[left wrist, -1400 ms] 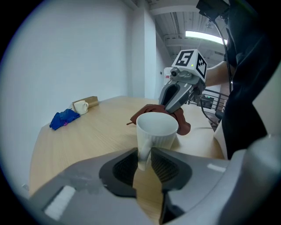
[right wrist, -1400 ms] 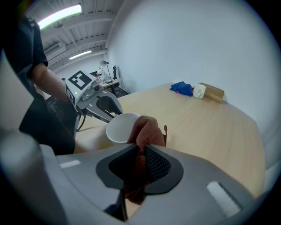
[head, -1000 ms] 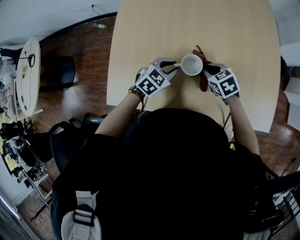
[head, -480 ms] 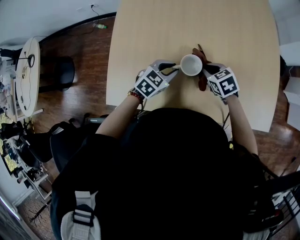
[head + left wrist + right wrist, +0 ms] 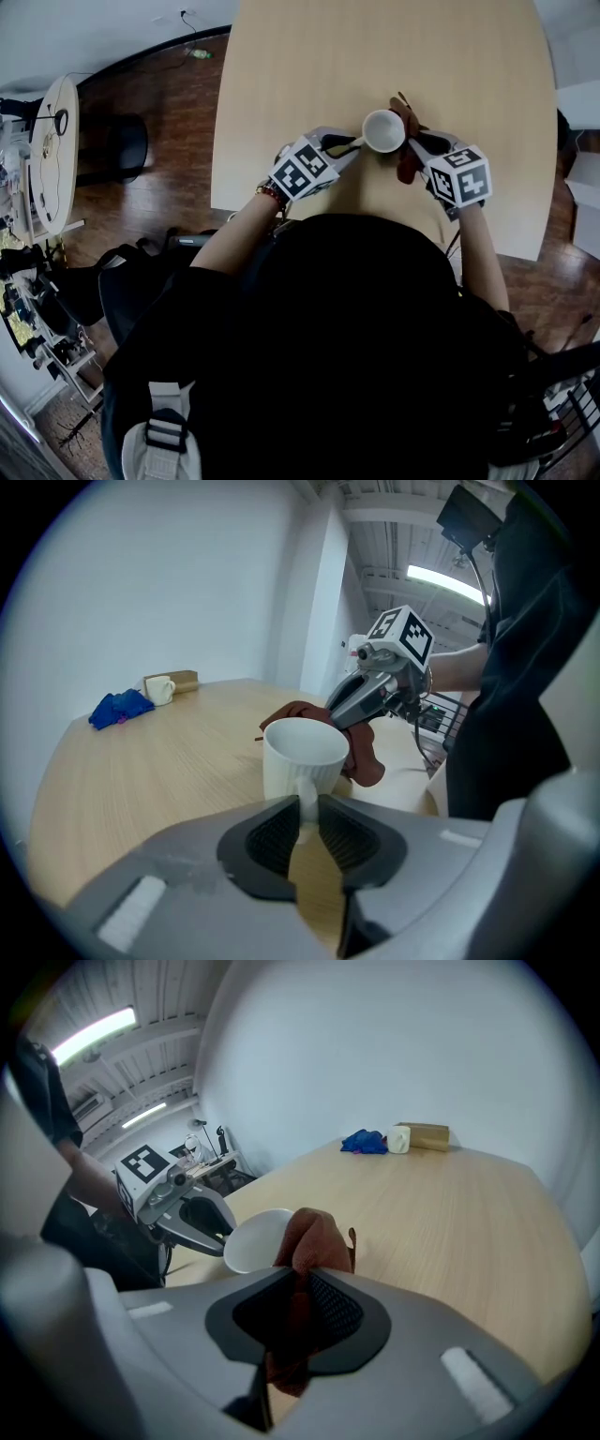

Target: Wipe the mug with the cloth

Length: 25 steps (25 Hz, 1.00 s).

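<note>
A white ribbed mug stands on the light wooden table. My left gripper is shut on its handle from the left. A rust-brown cloth is bunched against the mug's right side. My right gripper is shut on this cloth, which hangs down between its jaws. In the left gripper view the right gripper shows behind the mug, resting at its rim.
At the table's far end lie a blue cloth, a second small white mug and a brown box. Dark wood floor and a round side table lie to the left.
My right gripper has lifted slightly and rolled, its marker cube shifting right, with the cloth still held. The left gripper and mug edged slightly along the table.
</note>
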{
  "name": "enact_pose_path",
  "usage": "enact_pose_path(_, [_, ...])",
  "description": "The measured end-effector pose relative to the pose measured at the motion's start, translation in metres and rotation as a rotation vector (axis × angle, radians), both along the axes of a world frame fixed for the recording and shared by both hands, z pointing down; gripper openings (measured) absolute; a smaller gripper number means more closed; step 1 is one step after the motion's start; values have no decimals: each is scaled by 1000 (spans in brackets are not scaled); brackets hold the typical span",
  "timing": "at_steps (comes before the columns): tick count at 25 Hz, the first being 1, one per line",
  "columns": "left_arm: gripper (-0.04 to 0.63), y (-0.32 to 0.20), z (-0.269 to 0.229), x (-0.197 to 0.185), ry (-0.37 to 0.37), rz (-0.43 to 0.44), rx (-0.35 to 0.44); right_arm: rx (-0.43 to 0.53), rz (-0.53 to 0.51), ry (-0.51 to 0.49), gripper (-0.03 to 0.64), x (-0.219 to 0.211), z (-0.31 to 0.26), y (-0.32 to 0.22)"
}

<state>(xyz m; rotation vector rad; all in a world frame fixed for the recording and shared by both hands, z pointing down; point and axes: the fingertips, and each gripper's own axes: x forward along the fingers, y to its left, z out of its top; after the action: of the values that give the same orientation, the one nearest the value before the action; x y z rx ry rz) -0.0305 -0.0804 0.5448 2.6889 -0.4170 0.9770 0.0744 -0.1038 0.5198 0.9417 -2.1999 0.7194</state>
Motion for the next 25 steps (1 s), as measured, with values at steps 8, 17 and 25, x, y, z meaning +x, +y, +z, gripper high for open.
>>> enact_pose_path(8, [71, 8, 1, 5, 17, -3, -31, -40, 62, 28, 51, 1, 16, -1])
enact_pose_path(17, [81, 12, 0, 7, 76, -46, -85, -66, 82, 126, 49, -3, 45, -12])
enact_pose_path(25, [84, 13, -4, 11, 110, -84, -126, -113, 76, 126, 49, -3, 61, -14])
